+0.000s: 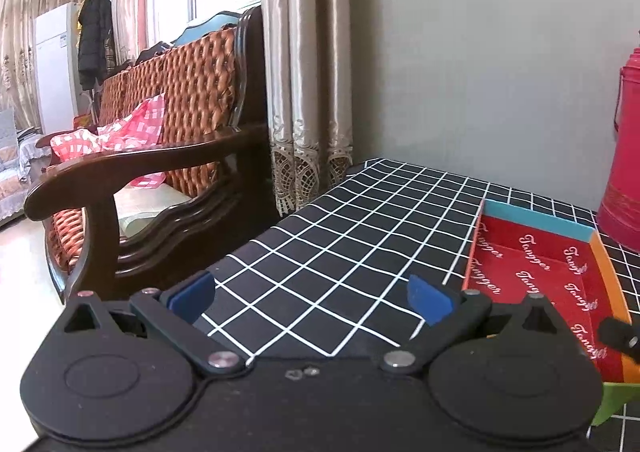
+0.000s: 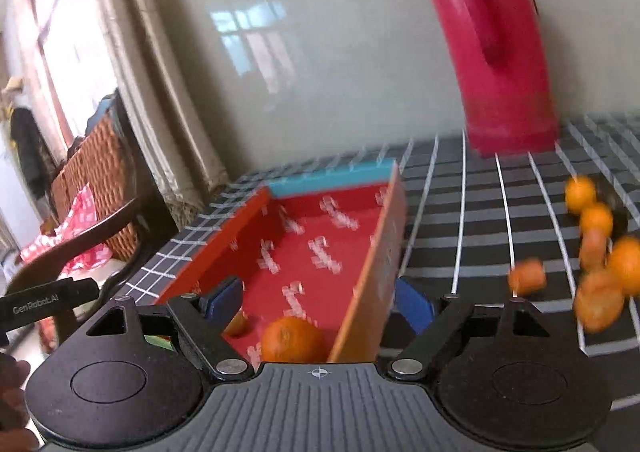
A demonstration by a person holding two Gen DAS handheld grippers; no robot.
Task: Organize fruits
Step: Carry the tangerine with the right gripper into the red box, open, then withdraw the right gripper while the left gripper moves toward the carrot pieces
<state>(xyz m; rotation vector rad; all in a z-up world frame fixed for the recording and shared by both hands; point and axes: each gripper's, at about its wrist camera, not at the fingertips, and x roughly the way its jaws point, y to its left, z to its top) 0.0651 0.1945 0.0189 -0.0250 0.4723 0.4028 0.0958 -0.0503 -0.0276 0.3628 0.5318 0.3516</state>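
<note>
With one orange [image 2: 294, 338] lying in the red box [image 2: 320, 252], the right tool [image 2: 318, 302] stood released above it, apparently mid-drop-off though blur hid detail, so next came the oranges [image 2: 596, 248] at three o'clock on the counter [image 2: 460, 220], the left tool [image 1: 312, 298] idle and unclenched.

left gripper [image 1: 312, 302]: a matte black body is seen, with two round discs, black link arms and silver pivot screws; two small screws are set at the centre.
left fingertips [image 1: 191, 295]: blue pads are fitted, at 10 and 2 o'clock of the body.
right gripper [image 2: 318, 302]: black discs and links are borne on a ribbed grey plate marked with a crosshair.
right fingertips [image 2: 225, 296]: blue pads.
marking: "GenRobot.AI" is printed in white on a black bar at 9 o'clock.
</note>
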